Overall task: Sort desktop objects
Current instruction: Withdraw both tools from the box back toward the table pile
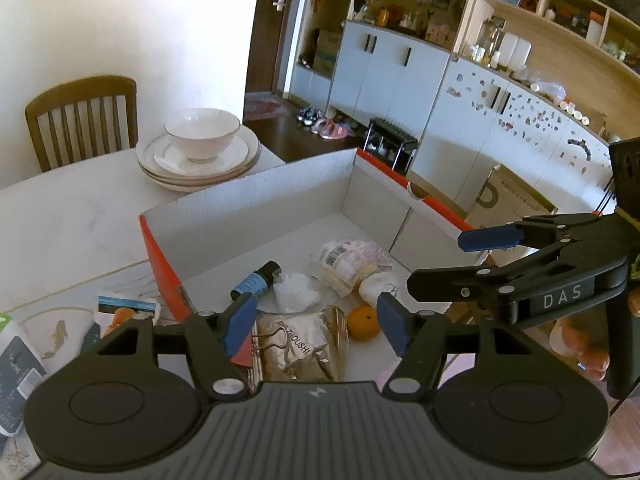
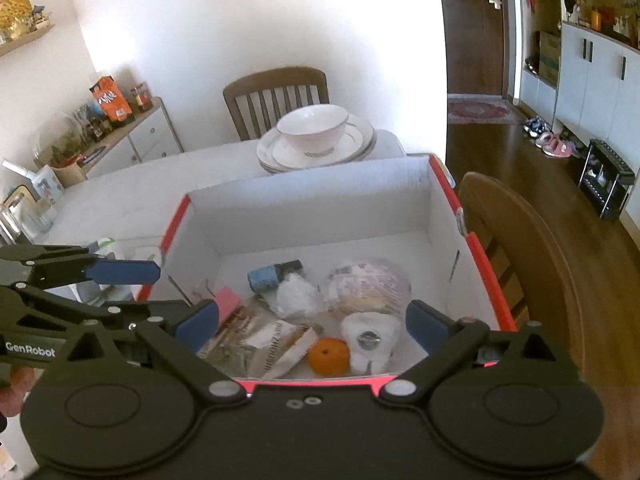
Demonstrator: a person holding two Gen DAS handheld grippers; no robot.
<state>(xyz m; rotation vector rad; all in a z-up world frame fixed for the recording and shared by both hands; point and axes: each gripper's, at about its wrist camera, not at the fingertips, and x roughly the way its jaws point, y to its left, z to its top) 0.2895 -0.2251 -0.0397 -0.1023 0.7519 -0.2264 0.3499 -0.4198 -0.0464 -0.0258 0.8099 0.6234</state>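
You see a cardboard box (image 2: 304, 208) with matt white corrugated walls and glossy orange-red outer faces, resting on a smooth, pale, faintly veined desk (image 1: 72, 216). Inside it lie a crinkled, shiny foil packet (image 1: 300, 344), a clear, wrinkled plastic bag (image 2: 370, 284), a dark glossy little bottle (image 1: 256, 280) with a blue paper label, and a dimpled orange (image 2: 329, 356). Your left gripper (image 1: 316, 326) and right gripper (image 2: 312, 322) are matt black plastic with blue, rubbery-looking pads (image 1: 240, 322) and bright metal pivots, while the bowl (image 2: 312, 128) and plates (image 2: 360, 140) shine like glazed porcelain before a satin wooden chair (image 1: 80, 116).
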